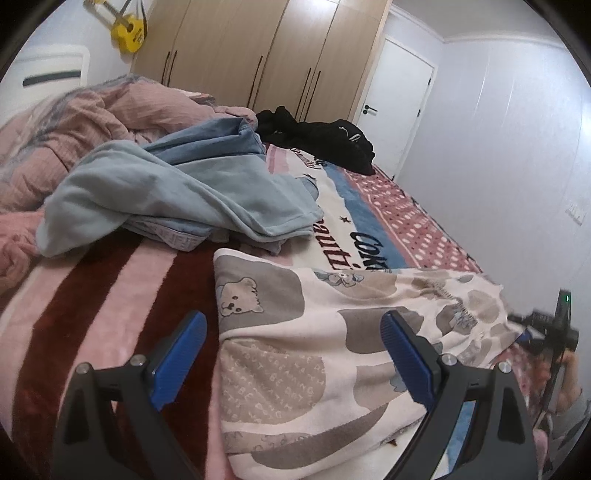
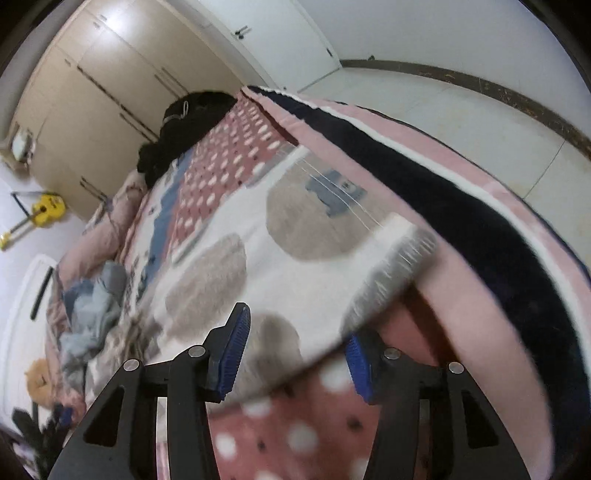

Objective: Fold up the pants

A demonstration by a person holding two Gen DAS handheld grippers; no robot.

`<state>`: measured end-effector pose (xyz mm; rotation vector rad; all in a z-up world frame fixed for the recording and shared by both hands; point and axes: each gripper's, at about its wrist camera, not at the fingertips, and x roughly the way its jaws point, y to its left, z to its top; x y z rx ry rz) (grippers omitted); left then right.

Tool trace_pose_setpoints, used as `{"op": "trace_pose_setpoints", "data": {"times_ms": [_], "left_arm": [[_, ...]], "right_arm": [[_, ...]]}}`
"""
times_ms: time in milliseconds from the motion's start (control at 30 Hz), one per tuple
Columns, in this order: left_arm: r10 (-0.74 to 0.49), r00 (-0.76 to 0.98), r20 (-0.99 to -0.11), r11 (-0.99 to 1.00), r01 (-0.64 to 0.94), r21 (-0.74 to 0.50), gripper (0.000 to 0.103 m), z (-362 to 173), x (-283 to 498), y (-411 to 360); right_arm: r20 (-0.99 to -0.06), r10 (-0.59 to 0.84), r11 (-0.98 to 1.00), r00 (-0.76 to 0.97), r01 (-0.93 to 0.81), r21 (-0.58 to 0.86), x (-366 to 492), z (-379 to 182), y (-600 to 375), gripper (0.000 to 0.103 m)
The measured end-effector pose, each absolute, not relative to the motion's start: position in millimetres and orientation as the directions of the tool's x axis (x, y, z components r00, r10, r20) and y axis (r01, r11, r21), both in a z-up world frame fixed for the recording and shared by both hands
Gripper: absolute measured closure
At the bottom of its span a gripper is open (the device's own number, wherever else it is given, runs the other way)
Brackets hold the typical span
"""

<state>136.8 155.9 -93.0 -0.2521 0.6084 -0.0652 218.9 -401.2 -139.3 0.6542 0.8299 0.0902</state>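
Observation:
The pants (image 1: 332,295) are cream with grey patches and bear prints, and they lie folded across the near part of the bed. My left gripper (image 1: 291,321) is open just above their near left end. Its left finger stands over the striped blanket and its right finger over the cloth. In the right wrist view the pants (image 2: 221,266) spread away from me, and their ribbed hem (image 2: 391,266) hangs at the bed's edge. My right gripper (image 2: 299,328) stands open with the near edge of the cloth lying between its jaws. The right pad is partly under the cloth.
A heap of light blue clothes (image 1: 166,184) and a black garment (image 1: 325,140) lie farther up the bed. A rumpled pink quilt (image 1: 74,129) is at the left. The pink and dark red striped blanket (image 1: 92,295) covers the bed. Wardrobe (image 1: 258,55) and yellow guitar (image 1: 127,31) stand behind, and tiled floor (image 2: 443,110) runs beside the bed.

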Motion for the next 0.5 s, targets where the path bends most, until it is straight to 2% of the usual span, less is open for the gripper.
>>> {"op": "trace_pose_setpoints", "data": {"times_ms": [67,133,200,267,400,500], "left_arm": [[-0.14,0.827,-0.545,0.971,0.007,-0.239,0.009,-88.9,133.8,148.6],[-0.126,0.837,-0.532,0.976,0.01,-0.216,0.004,-83.5,131.1,141.7],[-0.114,0.85,-0.513,0.98,0.011,-0.201,0.003,-78.4,128.3,137.1],[-0.107,0.861,-0.497,0.98,0.007,-0.199,0.003,-73.7,125.3,135.2],[-0.097,0.872,-0.48,0.98,0.0,-0.199,0.002,-67.8,122.5,135.5],[-0.102,0.877,-0.47,0.98,0.008,-0.198,0.002,-65.1,118.6,134.9]], "right_arm": [[-0.64,0.33,0.789,0.694,0.169,0.591,230.0,-141.8,-401.5,0.059],[-0.643,0.303,0.794,0.703,0.187,0.578,239.0,-142.8,-401.9,0.068],[-0.657,0.274,0.804,0.703,0.208,0.557,243.0,-142.5,-399.2,0.09],[-0.652,0.269,0.809,0.709,0.201,0.553,242.3,-138.2,-395.9,0.097],[-0.609,0.235,0.85,0.758,0.144,0.507,232.1,-108.2,-380.7,0.099],[-0.551,0.264,0.874,0.792,0.045,0.484,225.3,-70.7,-355.7,0.1]]}}
